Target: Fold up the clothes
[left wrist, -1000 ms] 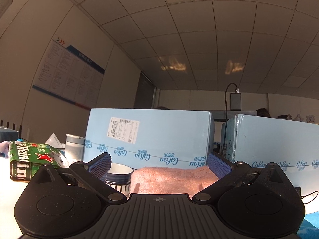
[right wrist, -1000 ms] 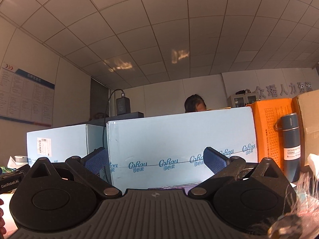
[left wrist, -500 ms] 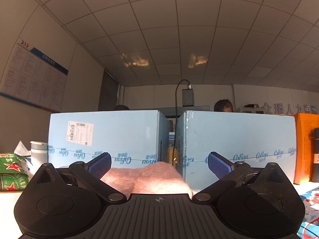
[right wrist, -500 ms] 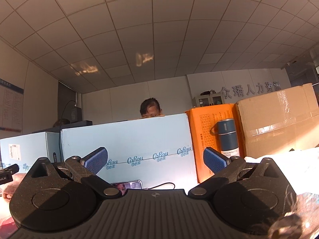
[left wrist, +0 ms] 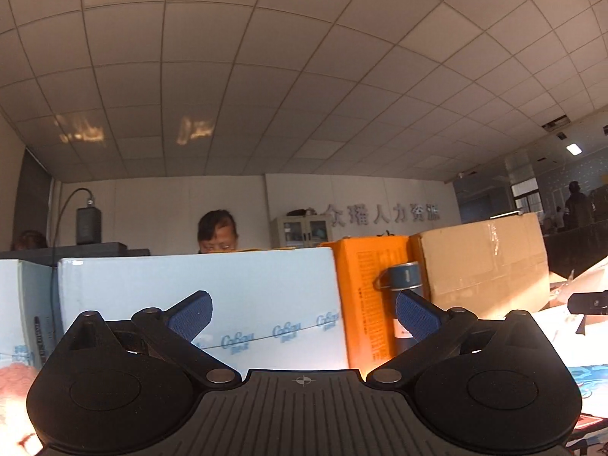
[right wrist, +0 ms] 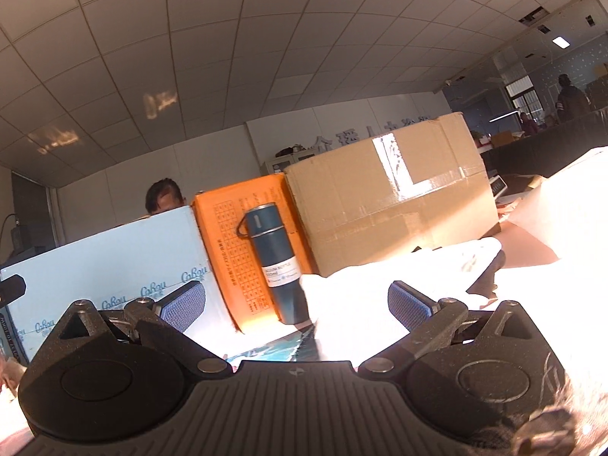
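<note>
A pile of white cloth lies ahead of my right gripper, brightly lit, between and beyond its blue-padded fingers. That gripper is open and holds nothing. My left gripper is open too, with nothing between its fingers; it faces the light blue box. A sliver of the pink folded cloth shows at the far lower left of the left wrist view. More white cloth lies to the right there.
A light blue carton, an orange box, a dark blue flask and a large cardboard box stand in a row behind the table. A person's head shows over the cartons.
Both grippers have swung to the right. The pink cloth slid from the middle of the left view to its left edge, and the white cloth came into the right view.
</note>
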